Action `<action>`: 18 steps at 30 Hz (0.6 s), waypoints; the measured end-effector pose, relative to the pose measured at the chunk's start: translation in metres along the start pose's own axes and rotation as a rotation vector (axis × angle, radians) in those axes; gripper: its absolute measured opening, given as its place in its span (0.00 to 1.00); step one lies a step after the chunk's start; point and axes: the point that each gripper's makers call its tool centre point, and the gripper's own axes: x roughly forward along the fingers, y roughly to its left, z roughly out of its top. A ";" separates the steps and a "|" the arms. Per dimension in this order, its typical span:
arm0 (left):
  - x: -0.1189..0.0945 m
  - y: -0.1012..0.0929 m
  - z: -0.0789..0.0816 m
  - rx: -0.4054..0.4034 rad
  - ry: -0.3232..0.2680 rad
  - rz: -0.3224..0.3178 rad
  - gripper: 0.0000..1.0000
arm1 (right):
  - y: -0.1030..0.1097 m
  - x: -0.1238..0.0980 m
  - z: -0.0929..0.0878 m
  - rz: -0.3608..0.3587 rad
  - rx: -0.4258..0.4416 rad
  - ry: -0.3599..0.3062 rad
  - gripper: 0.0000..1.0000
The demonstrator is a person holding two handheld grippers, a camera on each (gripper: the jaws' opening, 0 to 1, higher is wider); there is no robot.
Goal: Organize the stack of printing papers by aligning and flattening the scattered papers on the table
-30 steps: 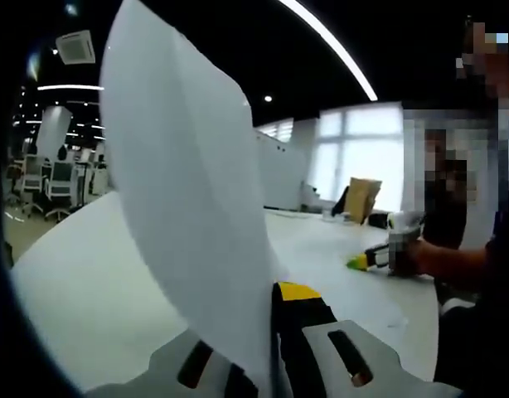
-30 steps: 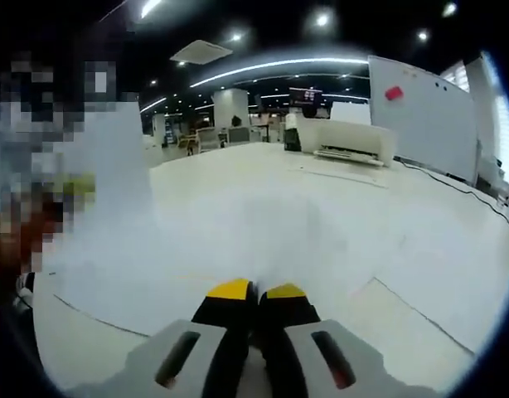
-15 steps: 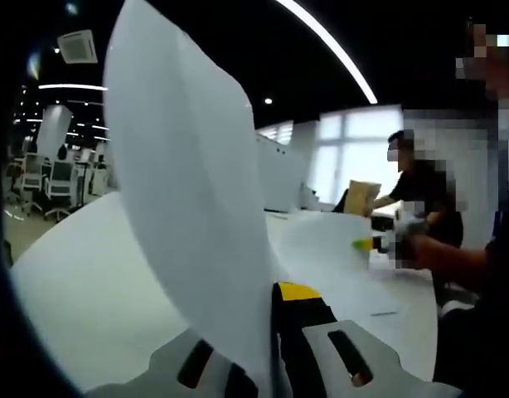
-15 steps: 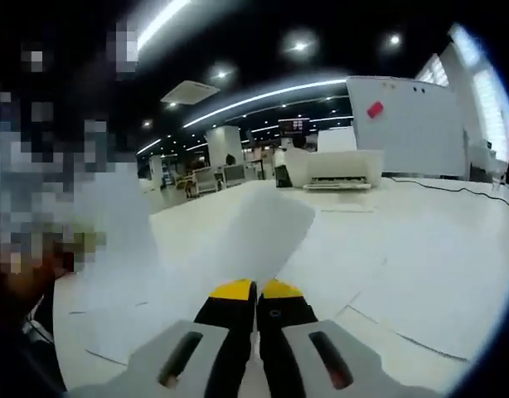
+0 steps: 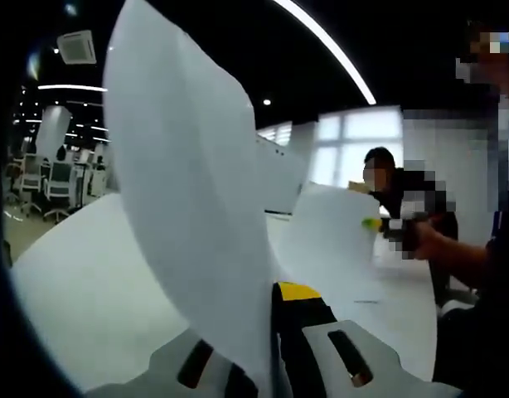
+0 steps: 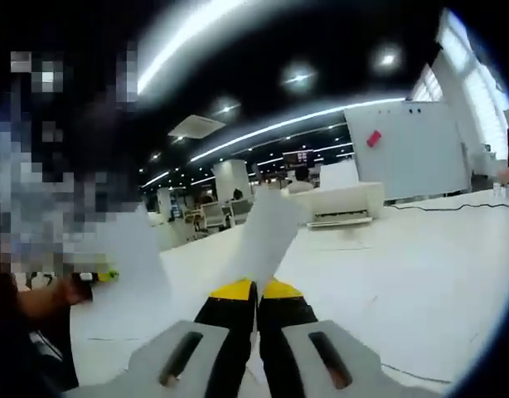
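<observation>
Printing papers (image 5: 188,207): sheets lifted off bench (image 6: 420,257), jaws of left gripper (image 5: 275,332) and right gripper (image 6: 254,311) clamped on them; aligning, flattening outstanding

Left gripper (image 5: 275,292): black jaws wearing yellow tips, sitting on pale grey mount showing dark elongated slots, one slot glinting reddish at lower end.
Right gripper (image 6: 256,291): matching build, two black jaws showing yellow caps, grey base plate carrying two dark slots.
Right gripper also appearing far off in left gripper view (image 5: 372,223), showing yellow-green tip.
Person wearing dark sleeve (image 5: 487,315) along right edge of left gripper view.
</observation>
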 end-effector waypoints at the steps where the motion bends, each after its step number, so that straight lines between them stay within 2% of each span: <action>1: 0.000 0.000 0.000 0.000 0.000 0.000 0.06 | 0.000 -0.001 0.001 0.001 0.001 -0.004 0.00; 6: 0.000 0.000 0.000 0.000 -0.001 0.000 0.06 | 0.003 -0.010 0.026 0.041 0.047 -0.115 0.00; 18: 0.000 0.000 0.000 0.003 0.000 -0.002 0.06 | 0.009 -0.027 0.060 0.082 0.034 -0.228 0.00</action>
